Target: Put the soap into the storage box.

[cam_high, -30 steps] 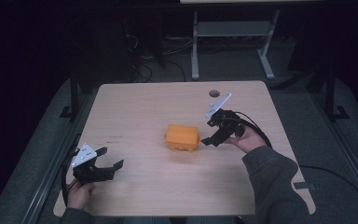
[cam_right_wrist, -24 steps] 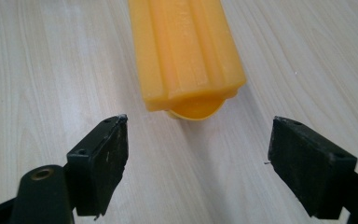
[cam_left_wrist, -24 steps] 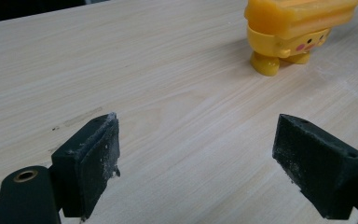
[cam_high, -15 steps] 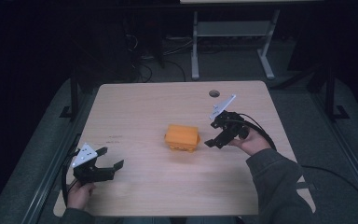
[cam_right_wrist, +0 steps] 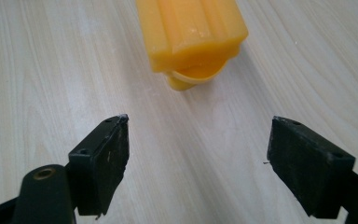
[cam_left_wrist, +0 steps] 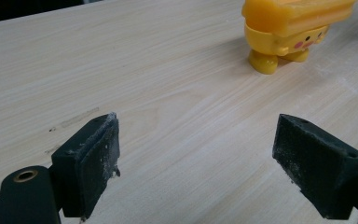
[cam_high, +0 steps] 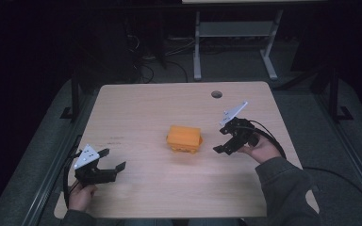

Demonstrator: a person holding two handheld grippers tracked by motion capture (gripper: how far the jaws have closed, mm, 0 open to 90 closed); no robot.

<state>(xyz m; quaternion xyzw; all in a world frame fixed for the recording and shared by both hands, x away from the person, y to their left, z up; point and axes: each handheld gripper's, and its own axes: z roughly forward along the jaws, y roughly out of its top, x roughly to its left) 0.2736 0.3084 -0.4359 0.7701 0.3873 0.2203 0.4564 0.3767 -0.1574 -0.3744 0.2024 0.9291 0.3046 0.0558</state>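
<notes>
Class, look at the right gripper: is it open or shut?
Open. The right gripper has its two black jaws set wide apart with bare table between them, short of the yellow toy.

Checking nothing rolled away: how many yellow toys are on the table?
1. The yellow toy stands near the middle of the table, between the left gripper and the right gripper.

The left gripper (cam_high: 108, 165) is low at the near left, its jaws wide apart, nothing between them. The right gripper (cam_high: 222, 141) is raised at the right, its jaws also spread, tilted downward.
</notes>
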